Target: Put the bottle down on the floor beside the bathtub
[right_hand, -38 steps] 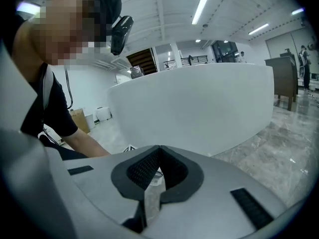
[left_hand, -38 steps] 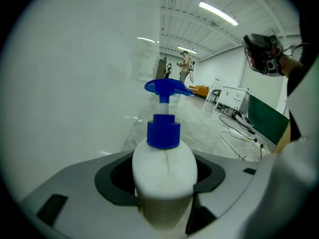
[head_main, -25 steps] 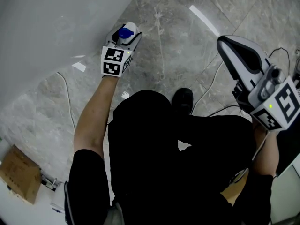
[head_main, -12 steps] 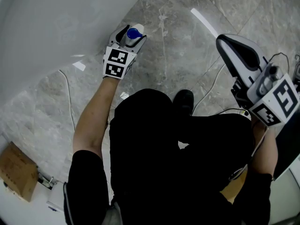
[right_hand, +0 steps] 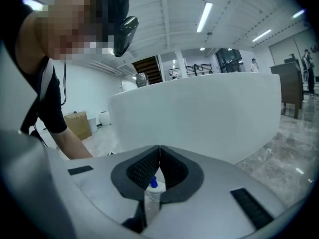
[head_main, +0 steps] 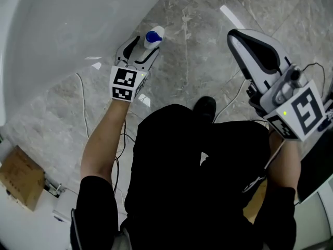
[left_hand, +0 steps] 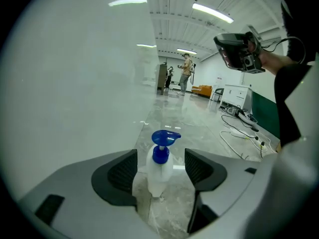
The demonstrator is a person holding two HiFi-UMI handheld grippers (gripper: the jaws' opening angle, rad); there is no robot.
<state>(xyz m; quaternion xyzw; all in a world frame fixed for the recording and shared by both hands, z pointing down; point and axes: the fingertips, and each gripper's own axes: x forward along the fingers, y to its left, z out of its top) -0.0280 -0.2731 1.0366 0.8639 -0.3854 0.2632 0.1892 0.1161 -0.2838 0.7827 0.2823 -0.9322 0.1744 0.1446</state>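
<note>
A clear bottle (head_main: 154,37) with a blue pump head (left_hand: 164,137) stands upright on the grey marble floor, close against the white bathtub's (head_main: 62,20) curved wall. My left gripper (head_main: 142,46) is low over the floor and open. The bottle (left_hand: 158,176) stands between its jaw tips, with a gap on each side of it, so neither pad (left_hand: 122,171) presses on it. My right gripper (head_main: 240,40) hangs high at the right, shut with nothing in it. Its tips (right_hand: 159,151) meet, and the distant bottle (right_hand: 153,192) shows below them in front of the tub (right_hand: 199,113).
Thin cables (head_main: 83,113) run across the floor by the tub and more lie at the right (left_hand: 239,133). A cardboard box (head_main: 21,178) sits at the lower left. The person's black shoe (head_main: 206,108) is behind the bottle. People stand far down the hall (left_hand: 185,73).
My left gripper's jaws have spread and drawn back from the bottle, which now stands at the jaw tips on the floor. The right gripper has drifted slightly left in view.
</note>
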